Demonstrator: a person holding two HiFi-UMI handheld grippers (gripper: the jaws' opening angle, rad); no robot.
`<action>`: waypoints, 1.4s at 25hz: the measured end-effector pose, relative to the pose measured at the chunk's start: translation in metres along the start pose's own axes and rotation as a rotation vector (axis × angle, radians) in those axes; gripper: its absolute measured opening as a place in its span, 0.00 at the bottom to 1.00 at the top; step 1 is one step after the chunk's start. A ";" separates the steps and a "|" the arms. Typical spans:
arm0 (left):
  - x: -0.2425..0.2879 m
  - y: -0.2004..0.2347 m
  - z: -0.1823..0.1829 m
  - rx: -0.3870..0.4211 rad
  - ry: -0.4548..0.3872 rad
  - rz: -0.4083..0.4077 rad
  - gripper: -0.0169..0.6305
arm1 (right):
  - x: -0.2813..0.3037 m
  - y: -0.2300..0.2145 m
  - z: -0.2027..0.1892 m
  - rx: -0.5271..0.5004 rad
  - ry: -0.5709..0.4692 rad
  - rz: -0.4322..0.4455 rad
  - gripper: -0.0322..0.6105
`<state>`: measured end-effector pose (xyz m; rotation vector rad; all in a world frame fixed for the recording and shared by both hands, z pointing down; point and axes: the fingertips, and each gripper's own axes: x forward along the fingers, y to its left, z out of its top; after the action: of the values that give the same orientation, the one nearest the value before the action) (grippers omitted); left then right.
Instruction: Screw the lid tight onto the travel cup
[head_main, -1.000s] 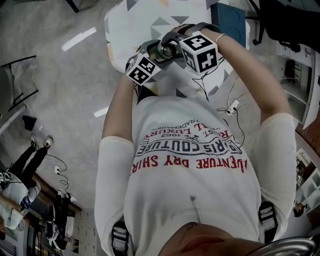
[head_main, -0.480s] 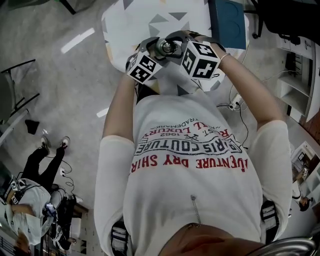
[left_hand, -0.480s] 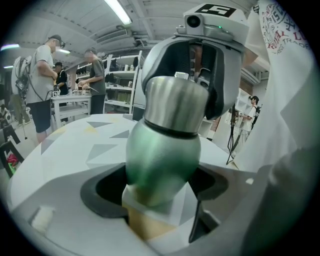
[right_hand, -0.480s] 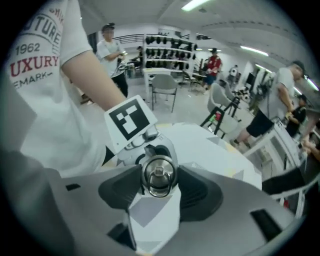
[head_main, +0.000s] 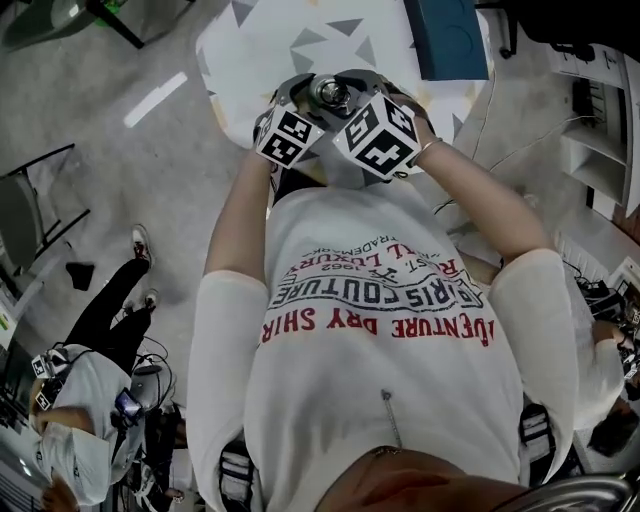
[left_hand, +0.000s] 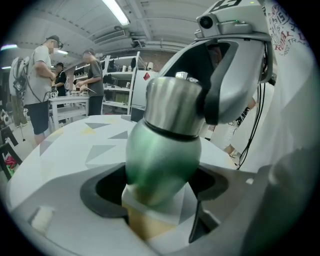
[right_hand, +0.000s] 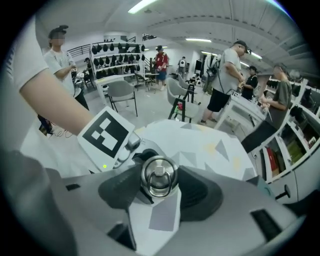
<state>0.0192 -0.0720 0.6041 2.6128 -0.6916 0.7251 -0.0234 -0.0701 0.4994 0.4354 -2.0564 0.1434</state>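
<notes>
A green travel cup (left_hand: 162, 155) with a steel lid (left_hand: 175, 105) is held up over the white patterned table (left_hand: 75, 145). My left gripper (left_hand: 157, 187) is shut on the cup's lower body. My right gripper (right_hand: 159, 181) comes down from above, its dark pads shut on the lid (right_hand: 159, 176), whose top ring faces that camera. In the left gripper view, the right gripper's grey fingers (left_hand: 225, 85) wrap the lid. From the head view the lid (head_main: 330, 95) shows between the two marker cubes, close to the person's chest.
A blue box (head_main: 445, 35) lies on the table (head_main: 290, 40) at its far right. Several people (right_hand: 227, 80) stand around work tables and shelves beyond. Chairs (right_hand: 122, 95) and cables (head_main: 470, 120) are on the floor nearby.
The right gripper's marker cube has rolled round and shifted a little left and down in the head view, still closed on the lid. The left gripper and the cup stayed put.
</notes>
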 end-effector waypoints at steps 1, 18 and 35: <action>0.000 0.000 0.000 0.001 -0.002 -0.001 0.63 | 0.000 0.000 0.000 -0.006 -0.008 0.002 0.42; -0.012 -0.001 0.011 -0.116 0.007 0.055 0.66 | -0.052 -0.016 0.011 0.051 -0.283 0.030 0.31; -0.170 0.008 0.141 -0.128 -0.414 0.491 0.24 | -0.116 -0.060 0.024 0.183 -0.577 -0.189 0.07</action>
<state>-0.0580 -0.0789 0.3978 2.5108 -1.4803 0.2369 0.0304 -0.1041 0.3824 0.8601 -2.5587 0.0993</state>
